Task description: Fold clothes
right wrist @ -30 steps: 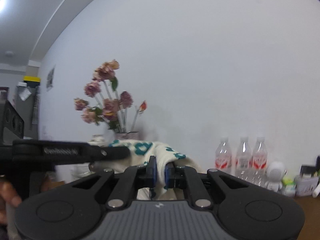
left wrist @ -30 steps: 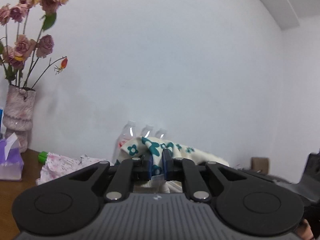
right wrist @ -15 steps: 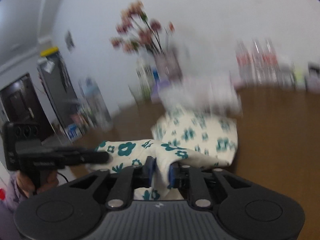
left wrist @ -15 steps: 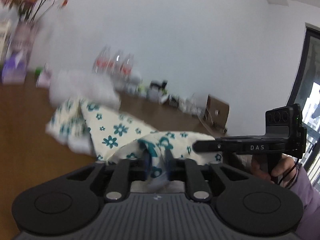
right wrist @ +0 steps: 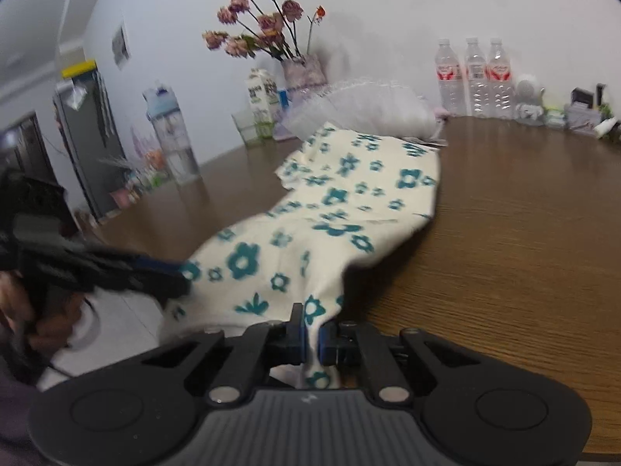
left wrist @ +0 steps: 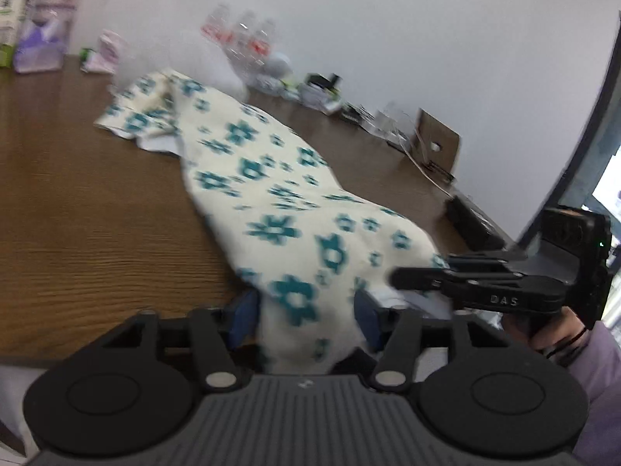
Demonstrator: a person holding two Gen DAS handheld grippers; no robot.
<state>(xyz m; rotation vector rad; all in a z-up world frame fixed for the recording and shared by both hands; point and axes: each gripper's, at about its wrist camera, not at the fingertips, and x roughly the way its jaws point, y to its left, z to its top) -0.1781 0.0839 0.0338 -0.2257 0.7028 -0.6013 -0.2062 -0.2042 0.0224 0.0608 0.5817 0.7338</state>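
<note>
One cream cloth with teal flowers point(right wrist: 333, 209) on one brown wooden table point(right wrist: 524, 233). Three clear plastic water bottles with red labels point(right wrist: 471, 75) far right. One vase of dried pink roses point(right wrist: 271, 31), one white carton point(right wrist: 258, 103) far left. Two black handheld grippers point(left wrist: 306, 318) point(right wrist: 312, 336).

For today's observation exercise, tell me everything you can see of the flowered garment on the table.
The flowered garment is soft cream cloth printed with teal flowers, lying stretched along the brown wooden table, rumpled at its far end. Its near edge hangs over the table's rim. The right tongs are shut on one near corner; the left tongs are closing with the other corner between them.
</note>
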